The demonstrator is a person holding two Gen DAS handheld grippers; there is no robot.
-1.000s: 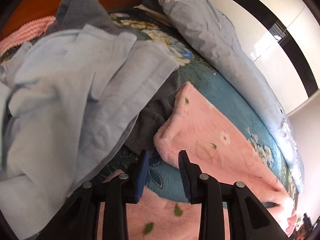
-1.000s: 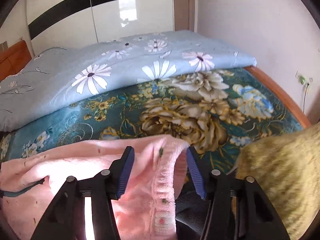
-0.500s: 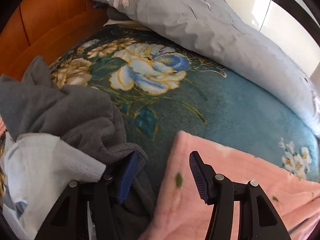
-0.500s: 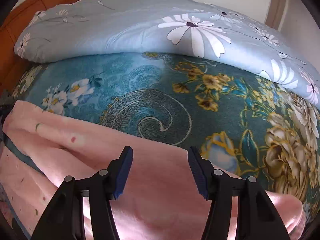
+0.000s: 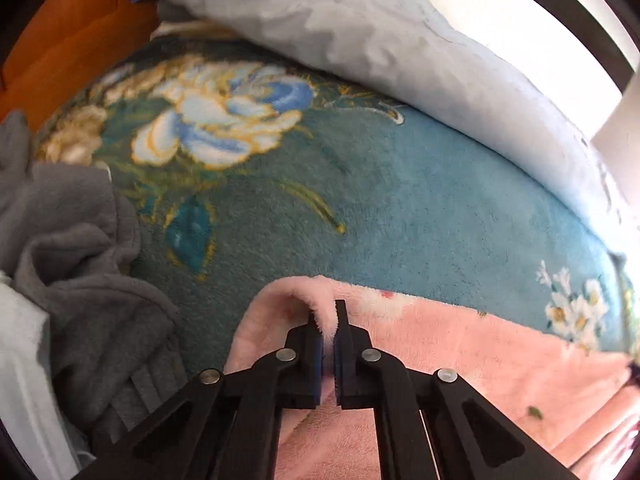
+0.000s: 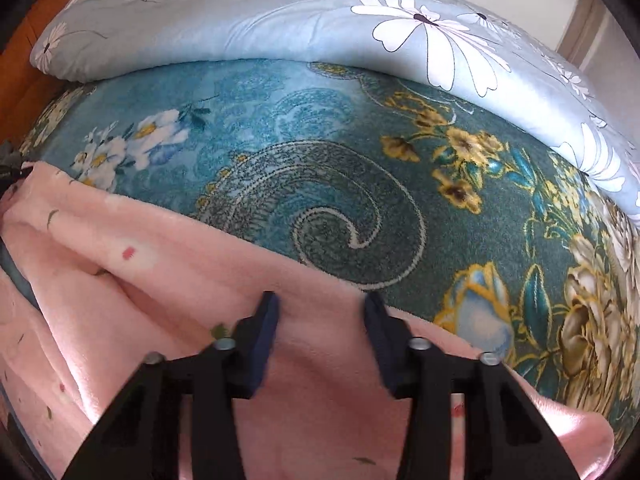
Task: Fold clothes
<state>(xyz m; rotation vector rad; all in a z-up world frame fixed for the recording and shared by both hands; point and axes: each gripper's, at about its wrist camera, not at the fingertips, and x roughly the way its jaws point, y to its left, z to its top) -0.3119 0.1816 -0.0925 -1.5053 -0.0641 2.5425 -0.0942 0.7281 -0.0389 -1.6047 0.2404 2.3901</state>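
A pink fleece garment (image 5: 460, 356) with small flower prints lies spread on the teal floral bed blanket (image 5: 360, 200). My left gripper (image 5: 327, 316) is shut on a pinched-up fold at the garment's far left corner. In the right wrist view the same pink garment (image 6: 168, 280) stretches across the lower frame. My right gripper (image 6: 320, 304) is open, its jaws standing over the garment's far edge with pink fabric between and under them.
A grey fleece garment (image 5: 80, 248) and a pale blue one (image 5: 20, 360) are piled to the left. A rolled light-blue daisy-print quilt (image 6: 320, 20) runs along the far side of the bed. An orange wooden headboard (image 5: 60, 32) stands at the far left.
My left gripper has closed on the pink garment's corner, pinching up a fold. My right gripper has narrowed a little and stays open over the garment's edge.
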